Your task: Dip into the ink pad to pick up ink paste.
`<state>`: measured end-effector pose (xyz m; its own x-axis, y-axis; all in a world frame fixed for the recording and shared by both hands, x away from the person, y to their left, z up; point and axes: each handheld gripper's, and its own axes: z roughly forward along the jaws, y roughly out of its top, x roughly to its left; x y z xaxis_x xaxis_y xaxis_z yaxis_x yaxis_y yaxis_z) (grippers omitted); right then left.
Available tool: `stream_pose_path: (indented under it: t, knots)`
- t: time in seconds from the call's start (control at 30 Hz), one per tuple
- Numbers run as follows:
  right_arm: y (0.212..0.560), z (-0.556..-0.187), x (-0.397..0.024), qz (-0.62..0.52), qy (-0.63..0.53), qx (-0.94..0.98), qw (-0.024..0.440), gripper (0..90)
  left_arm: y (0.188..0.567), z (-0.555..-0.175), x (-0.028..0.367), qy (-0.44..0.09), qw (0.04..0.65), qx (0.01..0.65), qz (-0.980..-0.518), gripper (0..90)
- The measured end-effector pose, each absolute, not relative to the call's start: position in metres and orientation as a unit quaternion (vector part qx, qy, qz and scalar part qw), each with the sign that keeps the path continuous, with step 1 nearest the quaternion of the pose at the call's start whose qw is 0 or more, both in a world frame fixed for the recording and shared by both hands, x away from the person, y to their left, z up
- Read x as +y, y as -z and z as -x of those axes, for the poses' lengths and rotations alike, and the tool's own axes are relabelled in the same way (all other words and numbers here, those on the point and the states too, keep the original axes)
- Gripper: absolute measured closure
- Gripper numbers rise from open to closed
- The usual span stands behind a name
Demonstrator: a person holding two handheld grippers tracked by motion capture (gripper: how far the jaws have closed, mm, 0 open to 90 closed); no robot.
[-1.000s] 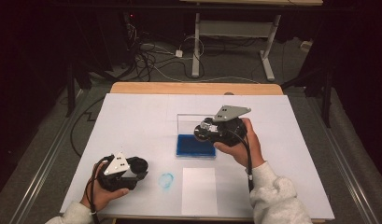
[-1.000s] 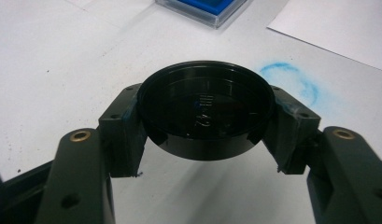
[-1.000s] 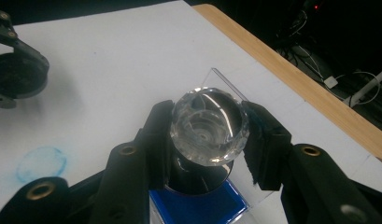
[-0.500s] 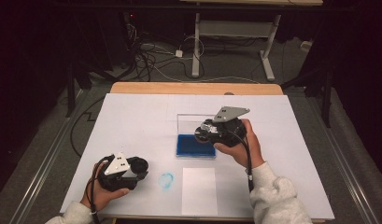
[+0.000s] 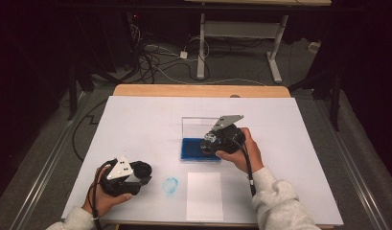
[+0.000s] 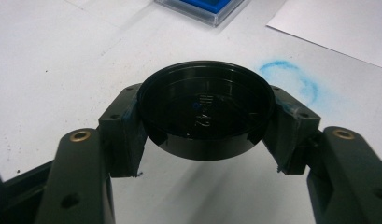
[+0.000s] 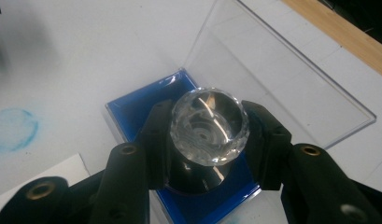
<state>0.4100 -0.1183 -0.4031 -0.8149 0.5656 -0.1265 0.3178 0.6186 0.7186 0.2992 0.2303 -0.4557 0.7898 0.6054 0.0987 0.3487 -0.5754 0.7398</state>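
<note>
The stamp (image 7: 209, 128), faceted clear knob on a dark base, sits mid-frame, clamped by your right gripper (image 7: 209, 135) over the blue ink pad (image 7: 132, 109) in its open clear case (image 7: 291, 88). Your left gripper (image 6: 205, 123) grips 1 black cap (image 6: 205, 114). Tilted pressing risks uneven inking or shifting the case.

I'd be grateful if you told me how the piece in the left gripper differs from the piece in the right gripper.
The black round cap is opaque and flat; the clear faceted stamp top is see-through and domed. The cap is held by the left gripper over bare white table, beside a blue ring mark; the stamp is held by the right gripper over the blue ink pad. Both are round and clamped between black jaws.
</note>
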Motion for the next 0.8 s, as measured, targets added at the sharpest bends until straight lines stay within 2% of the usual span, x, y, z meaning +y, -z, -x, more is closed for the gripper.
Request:
stream_pose_path:
  t: [0.27,0.8]
  knots:
    - [0.415,-0.413,-0.116,-0.256,-0.336,0.891,0.165,56.6,0.456,-0.299,0.230,-0.173,0.369,0.273,-0.871,36.7]
    - [0.422,-0.414,-0.113,-0.249,-0.319,0.897,0.179,56.6,0.457,-0.300,0.230,-0.171,0.366,0.275,-0.873,36.7]
